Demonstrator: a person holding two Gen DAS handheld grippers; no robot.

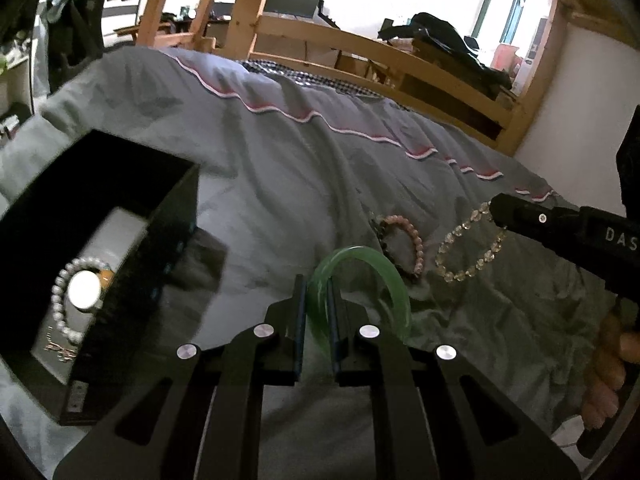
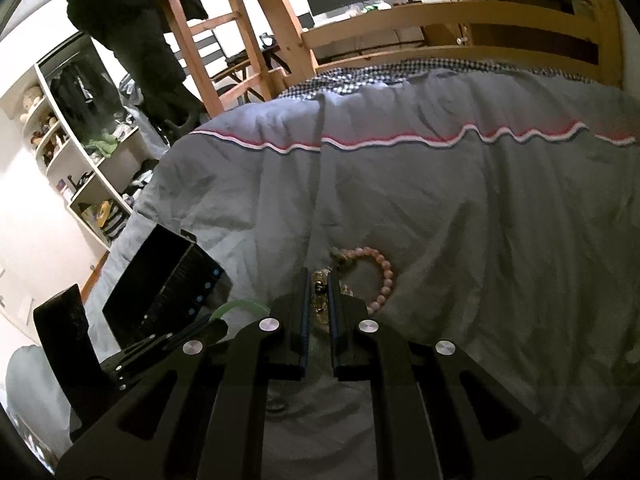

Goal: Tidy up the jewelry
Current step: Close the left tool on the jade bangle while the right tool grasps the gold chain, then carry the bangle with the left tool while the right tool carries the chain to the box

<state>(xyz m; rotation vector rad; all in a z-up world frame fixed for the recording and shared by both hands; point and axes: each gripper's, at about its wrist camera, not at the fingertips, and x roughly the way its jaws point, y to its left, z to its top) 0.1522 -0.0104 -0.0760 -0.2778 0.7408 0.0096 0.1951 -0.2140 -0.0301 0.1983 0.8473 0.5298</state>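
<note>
My left gripper [image 1: 317, 292] is shut on a green jade bangle [image 1: 394, 280], holding it upright just above the grey duvet. A pink bead bracelet [image 1: 416, 242] and a clear crystal bead bracelet [image 1: 460, 274] lie on the duvet to its right. My right gripper [image 2: 319, 286] is shut on the clear crystal bracelet [image 2: 319, 300], with the pink bracelet [image 2: 384, 276] just beyond it. A black jewelry box [image 1: 132, 280] stands open at left, holding a white pearl bracelet [image 1: 58, 304] and a thin chain [image 1: 60, 350]. The box also shows in the right wrist view [image 2: 168, 284].
A grey duvet [image 1: 280, 184] with a pink wavy trim covers the bed. A wooden bed rail [image 1: 400, 56] runs behind it, a ladder [image 2: 224, 40] stands at far left. White shelves [image 2: 80, 168] are to the left of the bed.
</note>
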